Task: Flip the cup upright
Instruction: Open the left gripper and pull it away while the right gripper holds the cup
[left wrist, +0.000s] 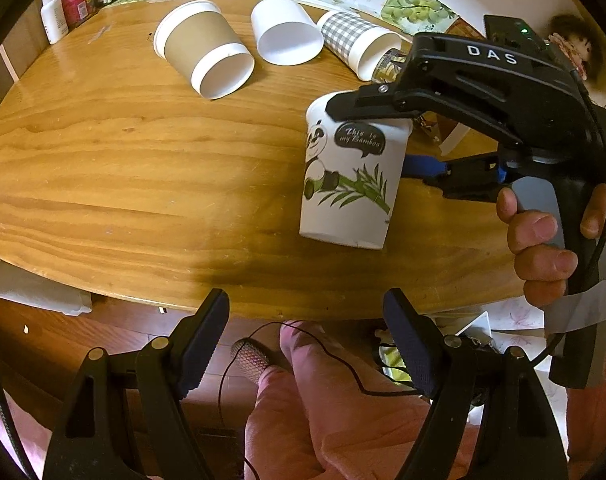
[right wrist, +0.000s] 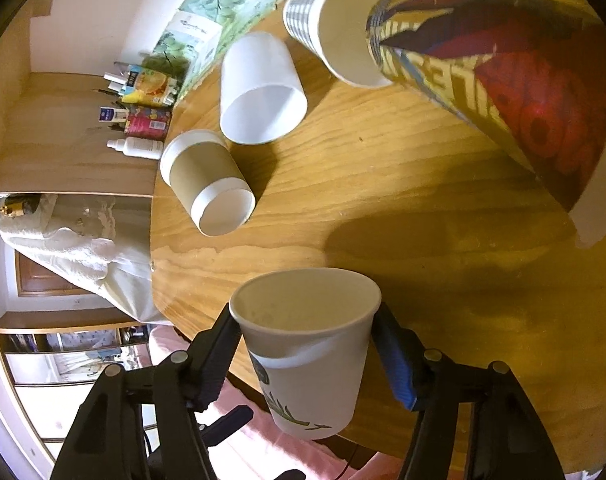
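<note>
A white paper cup with a panda and bamboo print [left wrist: 349, 176] is held upright, mouth up, just above the round wooden table [left wrist: 123, 168]. My right gripper [right wrist: 305, 354] is shut on this panda cup [right wrist: 307, 344], its pads on either side just under the rim. In the left wrist view the right gripper [left wrist: 369, 110] grips the cup near its top. My left gripper [left wrist: 307, 340] is open and empty, off the table's near edge.
Three cups lie on their sides at the back: a brown-sleeved cup [left wrist: 205, 50], a plain white cup [left wrist: 285, 32] and a grey checked cup [left wrist: 355, 42]. A colourful cup [right wrist: 503, 80] looms close in the right wrist view. Bottles and boxes [left wrist: 69, 4] stand at the far left.
</note>
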`<state>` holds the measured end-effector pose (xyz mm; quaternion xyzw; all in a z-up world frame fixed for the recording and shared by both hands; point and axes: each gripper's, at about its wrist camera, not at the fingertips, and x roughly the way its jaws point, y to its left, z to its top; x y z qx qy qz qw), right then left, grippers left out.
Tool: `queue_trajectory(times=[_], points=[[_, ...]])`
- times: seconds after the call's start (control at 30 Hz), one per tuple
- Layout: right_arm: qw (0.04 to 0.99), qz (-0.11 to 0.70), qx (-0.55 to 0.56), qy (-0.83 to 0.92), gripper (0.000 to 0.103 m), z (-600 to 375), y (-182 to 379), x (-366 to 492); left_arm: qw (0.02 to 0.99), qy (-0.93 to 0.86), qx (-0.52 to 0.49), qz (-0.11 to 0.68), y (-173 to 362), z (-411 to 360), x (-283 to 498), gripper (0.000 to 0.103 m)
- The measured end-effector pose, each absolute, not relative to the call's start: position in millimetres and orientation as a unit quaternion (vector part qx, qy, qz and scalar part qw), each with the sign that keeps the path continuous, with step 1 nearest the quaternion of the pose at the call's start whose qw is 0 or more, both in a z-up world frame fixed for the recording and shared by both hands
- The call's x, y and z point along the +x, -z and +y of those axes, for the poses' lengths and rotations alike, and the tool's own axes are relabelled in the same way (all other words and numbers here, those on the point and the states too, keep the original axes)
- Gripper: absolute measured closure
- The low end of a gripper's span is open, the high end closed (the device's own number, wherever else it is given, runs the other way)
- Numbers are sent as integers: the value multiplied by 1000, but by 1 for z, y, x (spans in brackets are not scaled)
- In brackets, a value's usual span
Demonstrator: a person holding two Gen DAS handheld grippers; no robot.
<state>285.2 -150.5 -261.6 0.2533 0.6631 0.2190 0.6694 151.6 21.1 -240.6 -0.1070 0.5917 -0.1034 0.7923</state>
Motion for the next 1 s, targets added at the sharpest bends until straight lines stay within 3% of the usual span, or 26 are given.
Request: queue_trajectory(times=[0.43,0.77,1.0], points=[[780,568,165,-205,37,-162,224,270,784,112,-87,605,246,16,147,21],[890,418,33,-179,37,-152,206,232,781,107,-80,610,250,17,144,21],[939,300,11,-167,37,-149,207,199,777,94,-76,617,253,25,140,21]])
